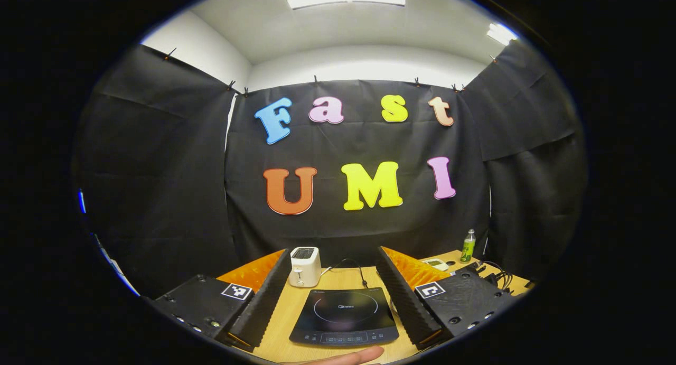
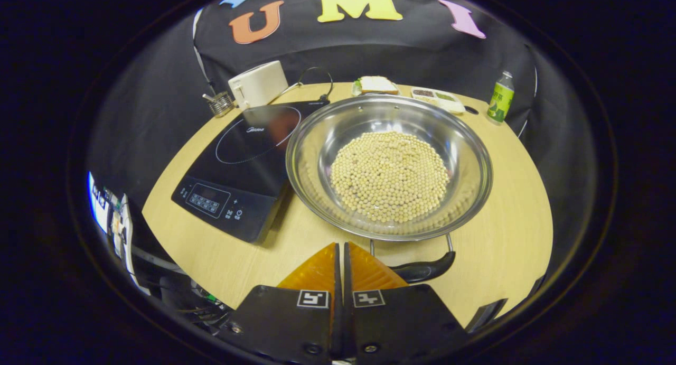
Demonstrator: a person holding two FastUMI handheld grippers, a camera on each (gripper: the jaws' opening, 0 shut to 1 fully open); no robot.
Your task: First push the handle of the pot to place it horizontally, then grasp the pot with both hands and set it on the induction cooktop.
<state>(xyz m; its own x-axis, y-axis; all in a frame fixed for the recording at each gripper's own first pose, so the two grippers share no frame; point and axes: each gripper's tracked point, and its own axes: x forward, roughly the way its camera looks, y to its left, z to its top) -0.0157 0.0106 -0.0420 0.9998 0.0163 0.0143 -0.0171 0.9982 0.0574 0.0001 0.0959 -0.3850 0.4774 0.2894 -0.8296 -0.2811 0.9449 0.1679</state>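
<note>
Left tongs are seen spread wide in the left gripper view, nothing held between the fingers, which frame the cooktop lying flat on the desk. Behind the cooktop a toaster stands, with a cable trailing from it across the desk, and a bottle is seen at the far right edge. A fingertip is visible at the bottom edge of this view. Right tongs are seen in the right gripper view drawn together, only a slit left between the fingers and nothing gripped, their tips just beside the pot handle on its left. The pot, a wide steel one, is set on the desk directly right of the cooktop, its rim touching or slightly overlapping the cooktop's edge; which cannot be told. A heap of beans is held in the pot. The near handle is seen lying low toward the tongs, on two wire arms from the rim. Beyond the pot a toaster, a small wire object, a slice of bread, a tray and a bottle are ranged along the far edge.
</note>
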